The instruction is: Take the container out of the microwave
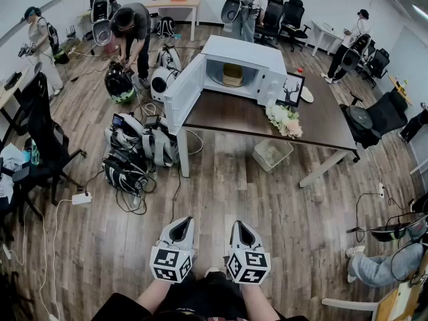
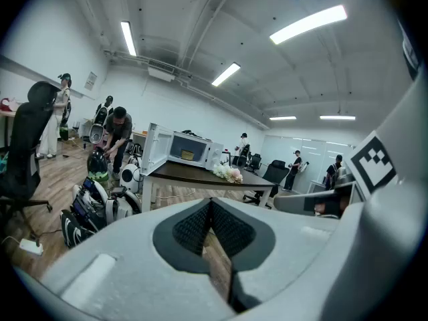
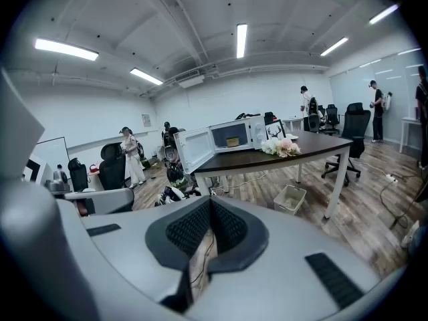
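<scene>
Across the floor, inside the open microwave (image 1: 244, 62), sits the container (image 1: 233, 74).
Left gripper (image 1: 182, 222) and right gripper (image 1: 239, 225) are both closed and empty; best to step close and open one before reaching in.

A dark worktop (image 1: 241, 116) stands on the wooden floor (image 1: 221, 192). On it sit a white microwave (image 1: 267, 62) with its door open, pale flowers (image 1: 284, 119), a picture frame (image 1: 292, 89) and a plate (image 1: 307, 94). A clear bin (image 1: 272, 154) rests on the floor beneath.
</scene>
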Demonstrator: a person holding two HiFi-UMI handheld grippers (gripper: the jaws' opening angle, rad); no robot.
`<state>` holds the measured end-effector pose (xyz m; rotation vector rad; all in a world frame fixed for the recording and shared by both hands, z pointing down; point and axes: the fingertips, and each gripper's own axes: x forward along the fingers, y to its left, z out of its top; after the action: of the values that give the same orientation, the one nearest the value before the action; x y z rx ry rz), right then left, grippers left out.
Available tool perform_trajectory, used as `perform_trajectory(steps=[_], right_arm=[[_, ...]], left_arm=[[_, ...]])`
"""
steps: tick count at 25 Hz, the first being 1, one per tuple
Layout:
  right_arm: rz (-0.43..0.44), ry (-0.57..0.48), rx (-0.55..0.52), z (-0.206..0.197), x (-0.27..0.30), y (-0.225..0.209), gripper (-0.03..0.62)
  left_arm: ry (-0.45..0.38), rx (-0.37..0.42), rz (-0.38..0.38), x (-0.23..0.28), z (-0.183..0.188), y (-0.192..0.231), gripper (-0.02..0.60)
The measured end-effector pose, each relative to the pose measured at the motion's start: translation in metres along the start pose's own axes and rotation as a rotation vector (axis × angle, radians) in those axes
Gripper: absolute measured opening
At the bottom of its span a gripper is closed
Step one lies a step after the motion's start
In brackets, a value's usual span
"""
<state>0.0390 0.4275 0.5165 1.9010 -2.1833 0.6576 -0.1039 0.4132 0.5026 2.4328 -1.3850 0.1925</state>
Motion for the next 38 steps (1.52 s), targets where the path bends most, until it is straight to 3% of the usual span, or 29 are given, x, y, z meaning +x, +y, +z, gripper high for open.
perform_trajectory(steps=[4, 10, 21, 30, 38], right_arm=[[-0.014, -0.008, 0.007, 0.001, 0.011, 0.013, 0.006], [-0.017, -0.025, 0.103, 0.002, 0.028, 0.031, 0.007], [-0.094, -0.059, 0.09, -0.001, 0.039, 0.046, 0.008], [-0.103, -0.043, 0.054, 0.015, 0.081, 0.026, 0.008], [-0.013, -0.027, 0.029, 0.061, 0.157, 0.008, 0.008]], left_arm=[[-0.01, 0.006, -0.031, 0.004, 0.007, 0.013, 0.009], [-0.004, 0.008, -0.071, 0.007, 0.015, 0.042, 0.009], [0.004, 0.015, -0.12, 0.011, 0.017, 0.07, 0.009], [-0.004, 0.005, -0.078, 0.041, 0.025, 0.088, 0.009], [-0.027, -0.019, -0.001, 0.105, 0.052, 0.109, 0.009]])
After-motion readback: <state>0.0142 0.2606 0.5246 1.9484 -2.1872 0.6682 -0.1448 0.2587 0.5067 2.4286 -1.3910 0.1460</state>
